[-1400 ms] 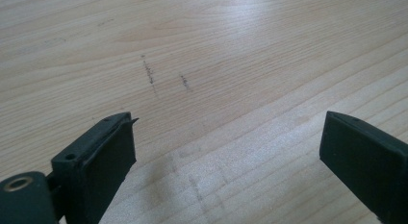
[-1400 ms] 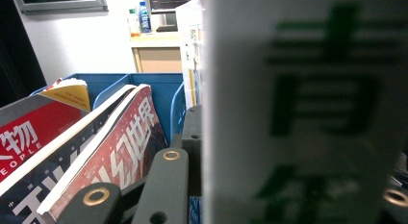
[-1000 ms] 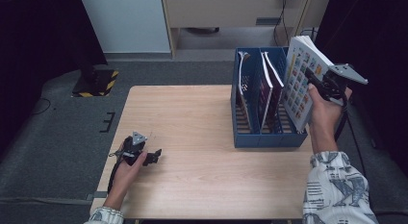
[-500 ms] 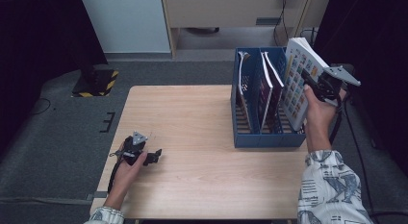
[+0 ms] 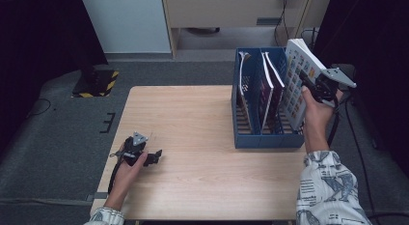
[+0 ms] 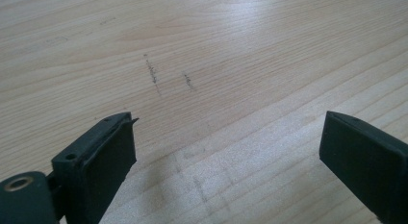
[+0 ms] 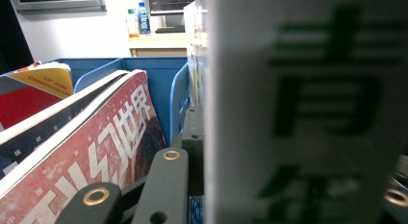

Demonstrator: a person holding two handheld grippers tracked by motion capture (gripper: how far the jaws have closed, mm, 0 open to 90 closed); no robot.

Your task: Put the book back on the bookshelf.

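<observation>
Gripping a white book point(image 5: 296, 85) in the right gripper point(image 5: 308, 88), tilted over the blue rack's point(image 5: 270, 138) right slot; left gripper point(image 5: 153, 156) rests wide open near-left on the table point(image 5: 193, 119).

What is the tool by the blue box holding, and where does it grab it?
The right tool holds a white book with colourful squares on its cover, clamped at its outer long edge, over the blue file rack.

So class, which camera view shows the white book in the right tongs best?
The high view: the white book with a grid-patterned cover appears whole, upright at the blue plastic file rack. The right gripper view shows its cover blurred, close up. The left gripper view shows wooden table.
</observation>
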